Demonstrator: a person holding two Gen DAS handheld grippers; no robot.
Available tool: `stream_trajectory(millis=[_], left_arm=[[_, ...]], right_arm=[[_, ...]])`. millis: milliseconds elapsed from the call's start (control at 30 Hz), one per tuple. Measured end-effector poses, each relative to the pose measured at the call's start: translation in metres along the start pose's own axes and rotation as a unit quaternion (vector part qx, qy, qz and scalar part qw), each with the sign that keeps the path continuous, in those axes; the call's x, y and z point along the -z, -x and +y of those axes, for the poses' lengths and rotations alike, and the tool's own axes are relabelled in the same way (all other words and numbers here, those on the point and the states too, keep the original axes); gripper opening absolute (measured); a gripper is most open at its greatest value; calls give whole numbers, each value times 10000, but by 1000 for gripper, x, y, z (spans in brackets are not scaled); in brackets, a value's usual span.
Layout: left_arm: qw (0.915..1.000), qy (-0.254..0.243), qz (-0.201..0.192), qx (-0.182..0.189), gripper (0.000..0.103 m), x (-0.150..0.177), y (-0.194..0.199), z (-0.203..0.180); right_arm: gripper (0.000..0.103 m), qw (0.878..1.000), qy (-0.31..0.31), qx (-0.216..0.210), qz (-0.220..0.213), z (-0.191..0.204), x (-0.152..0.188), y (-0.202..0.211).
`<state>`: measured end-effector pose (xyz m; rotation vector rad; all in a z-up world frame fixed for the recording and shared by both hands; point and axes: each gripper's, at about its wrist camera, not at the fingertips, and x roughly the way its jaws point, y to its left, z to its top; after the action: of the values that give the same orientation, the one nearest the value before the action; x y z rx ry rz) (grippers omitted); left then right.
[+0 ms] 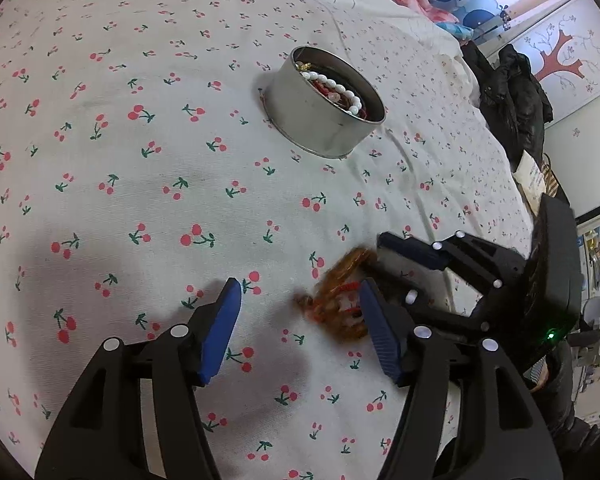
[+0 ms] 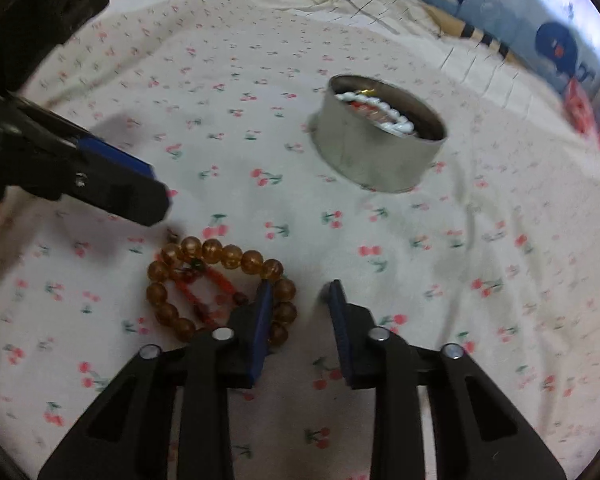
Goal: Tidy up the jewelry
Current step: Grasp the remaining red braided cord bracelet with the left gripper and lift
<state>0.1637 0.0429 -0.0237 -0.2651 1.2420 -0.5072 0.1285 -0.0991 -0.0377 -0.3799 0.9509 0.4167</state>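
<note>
The amber bead bracelet (image 2: 220, 288), with a red cord piece (image 2: 204, 296) tangled inside its loop, lies on the cherry-print bed (image 2: 420, 280), just left of your right claw (image 2: 300, 286) and just right of your left claw (image 1: 300, 300). Both claws gape and hold nothing. The metal tin (image 2: 376, 152), already holding a white bead strand (image 2: 380, 112), sits ahead of both. You look to be at the pickup step: shift the right claw left so one bead run sits between its fingers, then close, lift, and carry to the tin.
</note>
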Motion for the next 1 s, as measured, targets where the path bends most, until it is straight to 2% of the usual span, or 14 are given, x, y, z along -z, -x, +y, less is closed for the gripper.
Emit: stream_trajectory(millis=[67,200,333,467,533,600,700,733,800,900,1000], left_arm=[[9999,-88,-63,-75,59,-1,0,-3],[9982,-476,-232,-297,63,1,-2,-19],[9964,-642,-404,-384,65,3,-4,-30],[9911,-1010,-618,-604,67,7,-10,-47],[9866,-1255,-566,-878,67,10,-20,-55],[9822,-1354,-497,-1199,67,12,-32,-58],[9749,-1448,-552,-1599,67,12,-40,-62],[9717,-1481,-563,-1754,67,12,-40,-61],[9589,-1489,-641,-2329,69,10,-36,-52],[9624,-1029,-734,-2405,68,1,-20,-31],[9688,-967,-891,-2102,69,-1,-11,-32]], right_arm=[[19,9997,-147,217,8,-11,1,2],[19,9974,-614,378,57,-41,7,6],[19,9944,-998,287,180,-60,8,3],[25,9942,-993,326,269,-58,9,0],[28,9939,-1011,335,278,-58,9,-1],[36,9930,-1084,370,285,-61,8,-2],[37,9923,-1135,396,293,-64,8,-3],[38,9923,-1137,394,296,-65,10,-2],[39,9919,-1167,390,319,-67,11,-3],[39,9909,-1239,386,344,-71,11,-3],[41,9911,-1258,314,285,-70,10,-1]])
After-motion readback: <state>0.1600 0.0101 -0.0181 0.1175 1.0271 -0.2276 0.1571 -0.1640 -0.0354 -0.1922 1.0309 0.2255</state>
